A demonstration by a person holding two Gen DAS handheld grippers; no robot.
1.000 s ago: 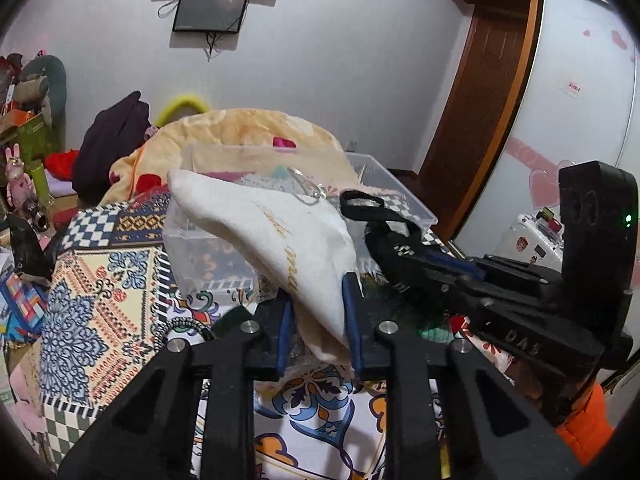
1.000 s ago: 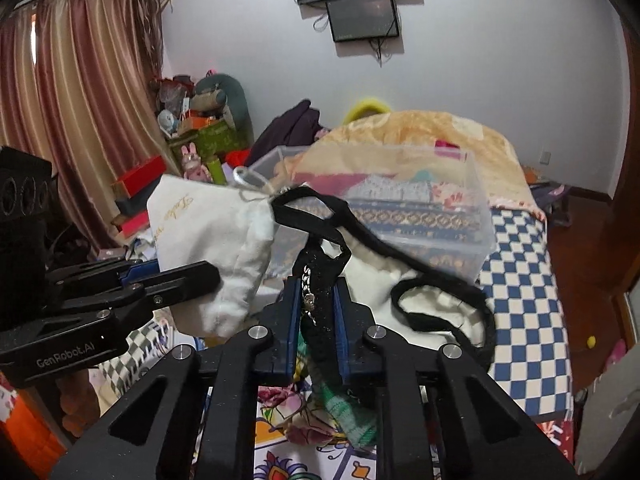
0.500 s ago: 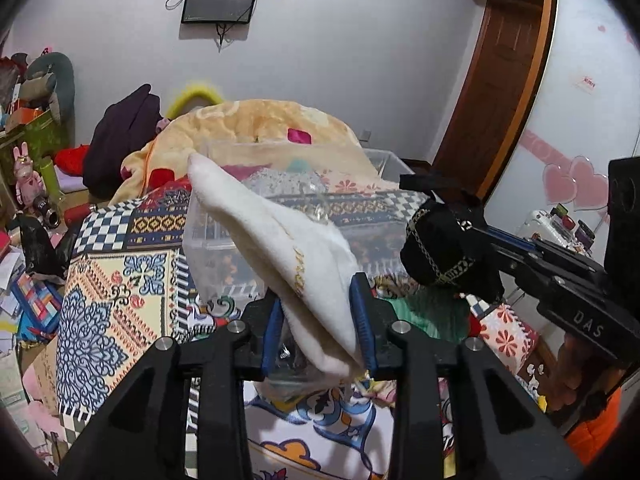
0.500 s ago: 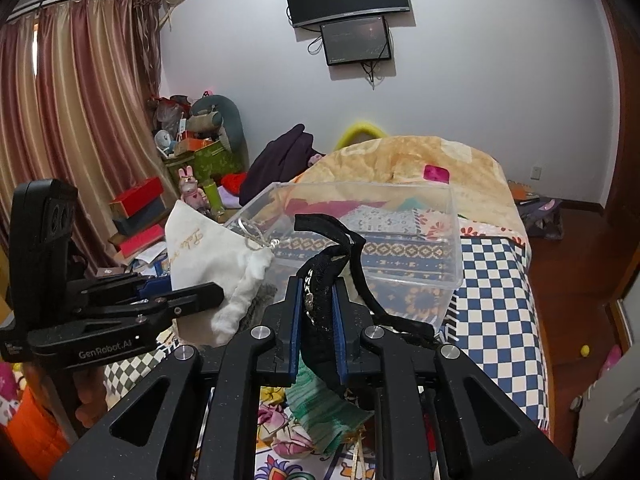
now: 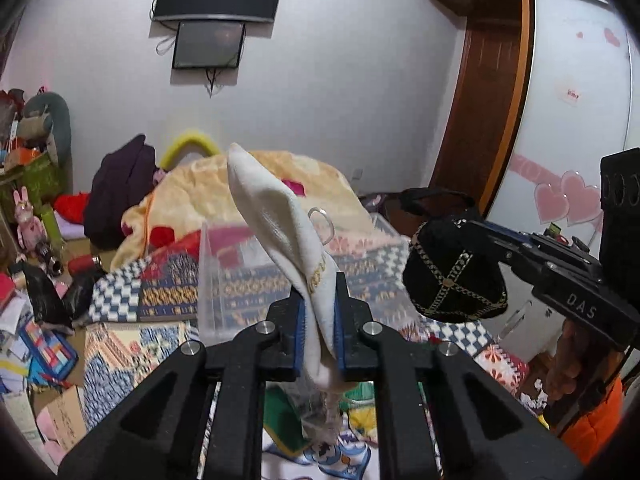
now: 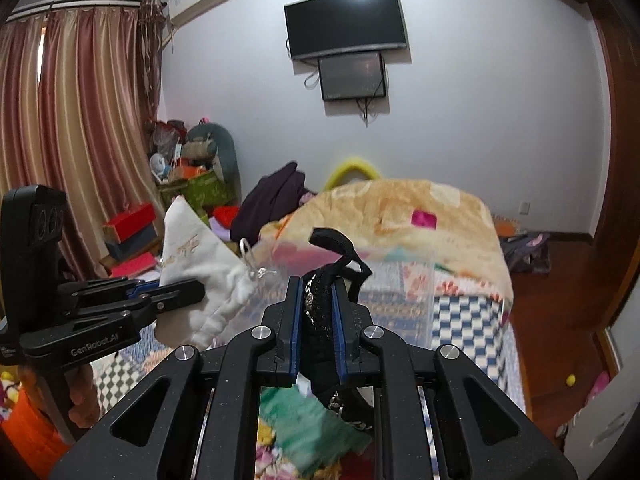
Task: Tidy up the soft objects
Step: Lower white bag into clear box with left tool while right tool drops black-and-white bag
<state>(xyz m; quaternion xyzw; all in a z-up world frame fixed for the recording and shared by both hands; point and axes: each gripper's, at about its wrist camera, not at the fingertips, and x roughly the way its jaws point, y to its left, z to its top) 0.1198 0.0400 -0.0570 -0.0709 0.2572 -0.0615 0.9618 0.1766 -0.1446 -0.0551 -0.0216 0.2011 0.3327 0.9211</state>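
My left gripper [image 5: 319, 312] is shut on a white cloth pouch [image 5: 276, 220] with gold lettering and a metal ring, held up in the air; the pouch also shows in the right wrist view [image 6: 200, 264]. My right gripper [image 6: 316, 300] is shut on a black bag [image 6: 320, 308] with a chain and black straps; in the left wrist view the black bag [image 5: 452, 276] hangs at the right. A clear plastic bin [image 5: 224, 280] stands on the bed behind and below both items.
The bed carries a patterned quilt [image 5: 168, 292] and a peach blanket [image 6: 420, 212]. Clutter of boxes and toys [image 5: 32, 240] lies at the left. Curtains [image 6: 80, 120] hang at the left, a wooden door [image 5: 480, 100] at the right, a TV [image 6: 346, 24] on the wall.
Both grippers have risen with their items. The white pouch now stands more upright. The black bag's straps have bunched up and it has lifted clear of the bed.
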